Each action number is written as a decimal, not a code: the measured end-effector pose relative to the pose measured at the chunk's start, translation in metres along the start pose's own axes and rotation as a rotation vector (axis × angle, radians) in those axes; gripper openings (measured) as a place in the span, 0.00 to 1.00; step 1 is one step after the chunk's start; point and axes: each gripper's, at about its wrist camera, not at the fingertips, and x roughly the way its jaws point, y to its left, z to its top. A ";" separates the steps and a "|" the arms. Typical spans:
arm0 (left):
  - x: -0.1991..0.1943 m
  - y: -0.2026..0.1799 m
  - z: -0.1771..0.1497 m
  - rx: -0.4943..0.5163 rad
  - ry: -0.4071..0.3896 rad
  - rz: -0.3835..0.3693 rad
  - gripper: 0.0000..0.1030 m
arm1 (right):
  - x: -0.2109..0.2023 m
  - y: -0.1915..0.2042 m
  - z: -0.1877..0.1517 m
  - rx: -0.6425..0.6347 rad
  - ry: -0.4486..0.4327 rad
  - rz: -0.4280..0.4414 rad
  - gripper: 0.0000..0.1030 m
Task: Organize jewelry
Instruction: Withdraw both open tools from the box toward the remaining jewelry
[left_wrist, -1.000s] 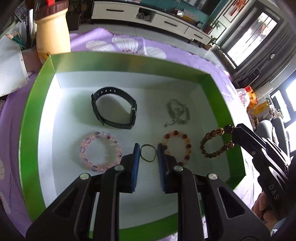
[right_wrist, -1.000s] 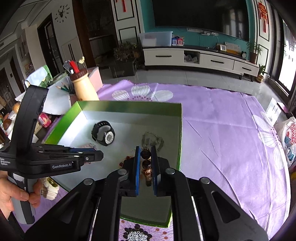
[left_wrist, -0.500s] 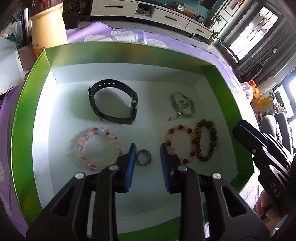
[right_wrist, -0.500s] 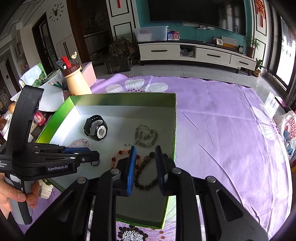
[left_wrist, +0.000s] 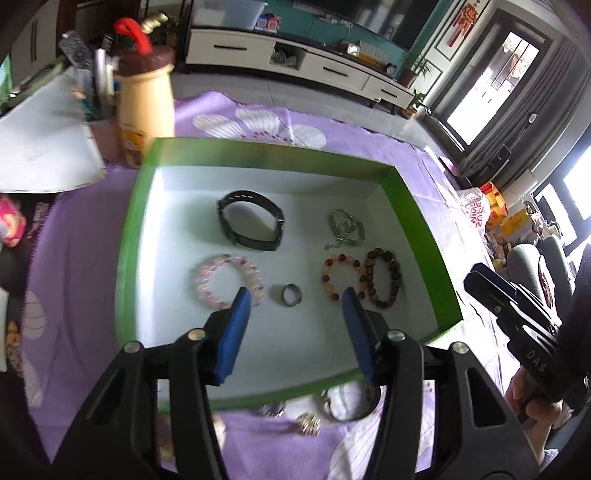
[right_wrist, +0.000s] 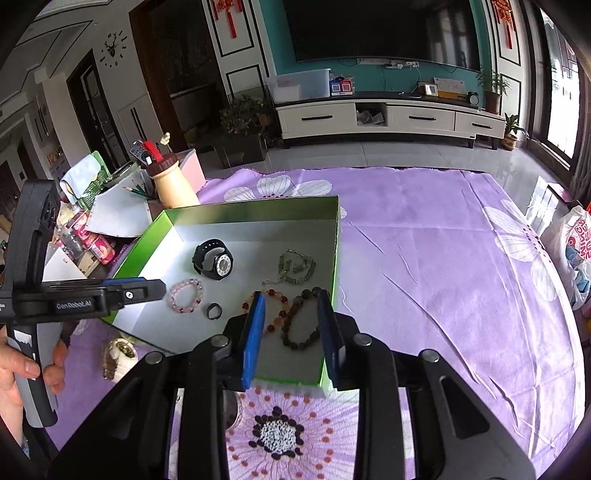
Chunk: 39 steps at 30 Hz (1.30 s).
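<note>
Jewelry lies spread on the white floor of a green box (left_wrist: 127, 236) that sits on a purple flowered cloth (right_wrist: 443, 258). Our left gripper (left_wrist: 295, 308) hovers above the box with its blue-padded jaws opening and nothing between the pads; seen from its camera, a small dark ring (left_wrist: 291, 295) lies on the floor just past the gap. From that ring, a pink bead bracelet (left_wrist: 227, 280) sits at nine o'clock, a black watch (left_wrist: 251, 225) at eleven o'clock, a silver chain bracelet (left_wrist: 345, 230) at one o'clock, and an orange bead bracelet (left_wrist: 341, 275) at three o'clock, touching a dark brown bead bracelet (left_wrist: 384, 282) farther right. Our right gripper (right_wrist: 291, 314) hangs over the near right corner of the box, its jaws also opening, holding nothing; the dark brown beads lie on the floor beneath the gap. A tan bottle (left_wrist: 146, 107) stands outside the box at eleven o'clock. More trinkets (left_wrist: 332, 406) rest on the cloth near the box's front wall, blurred.
</note>
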 end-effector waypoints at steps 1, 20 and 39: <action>-0.005 0.001 -0.002 -0.002 -0.005 0.004 0.52 | -0.003 0.000 -0.002 -0.001 -0.001 0.001 0.29; -0.082 0.041 -0.082 -0.045 -0.080 0.128 0.68 | -0.054 0.039 -0.054 -0.068 0.025 0.073 0.45; -0.075 0.026 -0.145 0.109 -0.075 0.071 0.68 | -0.016 0.104 -0.113 -0.247 0.170 0.222 0.45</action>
